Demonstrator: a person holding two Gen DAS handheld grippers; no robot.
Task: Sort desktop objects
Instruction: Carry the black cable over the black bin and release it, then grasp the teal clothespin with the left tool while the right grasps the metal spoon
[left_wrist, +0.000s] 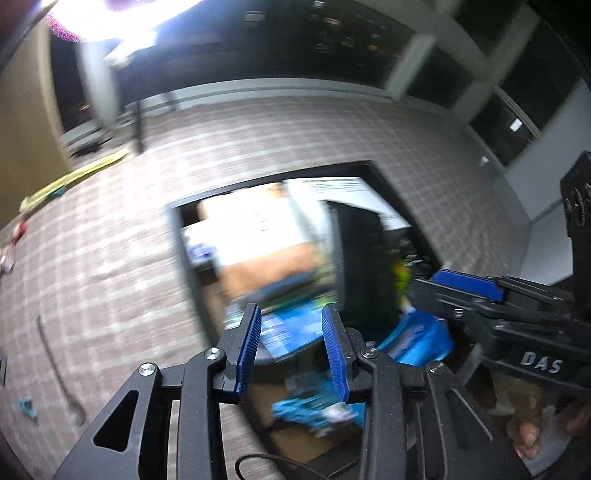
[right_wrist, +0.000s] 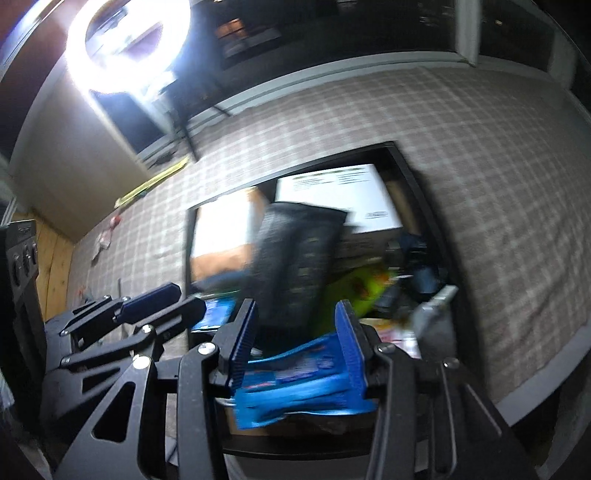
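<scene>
A checked beige-and-white cloth (right_wrist: 480, 192) fills most of both views, smeared by motion blur. Set on it in the middle of each frame is a black-rimmed rectangular bin (right_wrist: 413, 173) crowded with desktop objects; its lower end is cut off behind the gripper linkages. Inside, a white flat box with dark print (right_wrist: 332, 188) lies at the upper end, with a glaring white-and-orange carton (left_wrist: 251, 240) to its left, too overexposed to read. A black rectangular slab (right_wrist: 295, 254) stands tilted across the centre of the bin, blurred; what it is cannot be made out. A lime-yellow shape (right_wrist: 358, 288) shows right of it, partly hidden. A ring lamp (right_wrist: 125, 44) burns out the upper left of the right wrist view.

The left gripper (left_wrist: 291, 350) points steeply down over the bin's lower left part, its blue ribbed pads released and apart; only blurred blue packaging lies below them, not pinched. The right gripper (right_wrist: 295, 347) also tilts down, jaws apart, with a crumpled blue plastic packet (right_wrist: 295, 384) lying between and below its pads; whether the pads touch it cannot be told. In the left wrist view, at lower right, a hand (left_wrist: 535, 424) grips the right gripper's body.
</scene>
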